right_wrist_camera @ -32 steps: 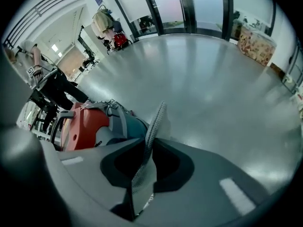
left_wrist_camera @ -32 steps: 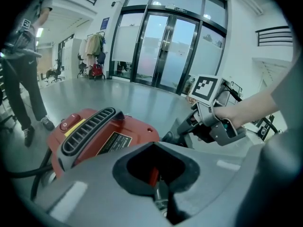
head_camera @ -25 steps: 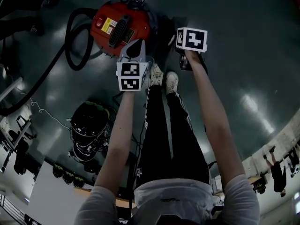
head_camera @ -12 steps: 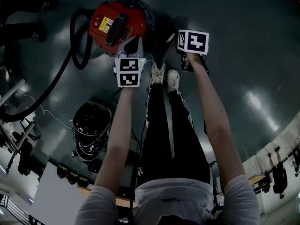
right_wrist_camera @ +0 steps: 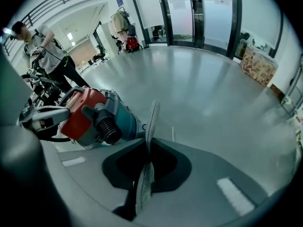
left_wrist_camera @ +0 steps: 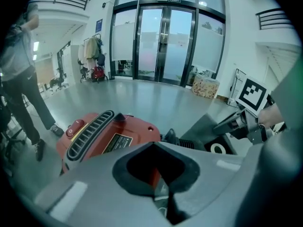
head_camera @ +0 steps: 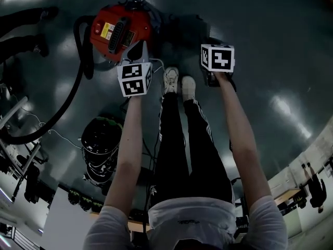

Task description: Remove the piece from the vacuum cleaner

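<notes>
Head view dim, underexposed; floor [head_camera: 270, 46] dark, pale lamp glare patches right of right gripper [head_camera: 212, 78]; edges bowed by wide lens. Gripper views brighter; daylight through glass doors [left_wrist_camera: 163, 41] far ahead of jaws of left gripper [left_wrist_camera: 158, 174]; black round vignette at corners; jaw bodies near lens soft; piece [right_wrist_camera: 150, 122] between right gripper's jaws textured at tip, softer nearest lens.

Vacuum cleaner [head_camera: 119, 27]: glossy red plastic. Hose [head_camera: 79, 51]: ribbed. Floor [head_camera: 270, 46]: smooth, glossy. Piece [right_wrist_camera: 150, 126]: rough grey weave.
</notes>
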A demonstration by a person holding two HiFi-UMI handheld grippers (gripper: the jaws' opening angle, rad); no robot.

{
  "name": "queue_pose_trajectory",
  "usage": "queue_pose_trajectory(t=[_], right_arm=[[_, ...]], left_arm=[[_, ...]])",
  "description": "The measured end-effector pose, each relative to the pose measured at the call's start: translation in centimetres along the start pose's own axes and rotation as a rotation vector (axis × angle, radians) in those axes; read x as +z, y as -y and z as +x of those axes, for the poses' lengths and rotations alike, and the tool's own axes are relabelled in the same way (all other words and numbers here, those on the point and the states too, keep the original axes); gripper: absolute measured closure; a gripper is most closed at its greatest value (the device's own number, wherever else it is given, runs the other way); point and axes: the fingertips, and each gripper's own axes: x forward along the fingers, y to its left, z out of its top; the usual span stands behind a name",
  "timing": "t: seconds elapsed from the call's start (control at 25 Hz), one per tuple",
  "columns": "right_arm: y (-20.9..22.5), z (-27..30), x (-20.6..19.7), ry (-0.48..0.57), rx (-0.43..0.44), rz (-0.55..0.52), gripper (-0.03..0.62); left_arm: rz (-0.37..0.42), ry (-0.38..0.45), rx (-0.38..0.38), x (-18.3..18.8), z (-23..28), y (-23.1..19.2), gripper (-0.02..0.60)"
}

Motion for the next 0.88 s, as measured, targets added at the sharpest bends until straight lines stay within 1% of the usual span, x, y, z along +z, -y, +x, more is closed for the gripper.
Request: queue_pose_trajectory(t=[0.08,0.12,0.24,0.32,0.4,0.48,0.56,0.68,0.72,0.8,0.88], right_arm=[[-0.6,-0.7,0.0,0.016,0.017,-0.003,0.551],[-0.9,-1.4,0.1,0.027,0.023,0.0,0.551],[-1.6,-4.8,0.6,0.066,0.037,0.026,0.551],[-2.3,-8.4,1.2,0.1,0.055,0.059,0.551],[-3.0,-13.7,3.2,0.164,0.087,0.103,0.551],[-4.0,-20.5,5.8,0.25,0.111,0.125,0.551],[-5.5,-27.6,7.2,0.329,0.136,0.145,0.551],[-9.6,-36.9,8.3,0.453,0.238,0.21,0.551],[-11.0,-39.5,8.9,0.498,0.277,0.212,0.551],[-13.6,-44.1,9.4,0.573,0.325,0.167,0.551],[-15.3,-47.3,9.9,0.638,0.341,0.123,0.551]], left_arm=[[-0.023,-0.007,-0.002,0.1,-0.1,-0.1,0.58],[-0.042,0.015,0.003,0.7,-0.7,-0.2,0.58],[-0.102,0.155,0.022,4.2,-5.0,0.1,0.58],[-0.136,0.224,0.017,6.8,-8.6,1.0,0.58],[-0.162,0.298,-0.006,10.8,-12.4,2.5,0.581],[-0.183,0.387,-0.037,15.5,-17.2,4.3,0.58],[-0.195,0.468,-0.057,18.8,-22.6,6.1,0.58],[-0.212,0.579,-0.067,22.1,-30.3,7.0,0.58],[-0.226,0.628,-0.068,23.4,-32.9,6.9,0.58],[-0.245,0.723,-0.06,24.8,-37.9,6.6,0.58],[-0.22,0.785,-0.04,25.0,-41.8,5.9,0.58]])
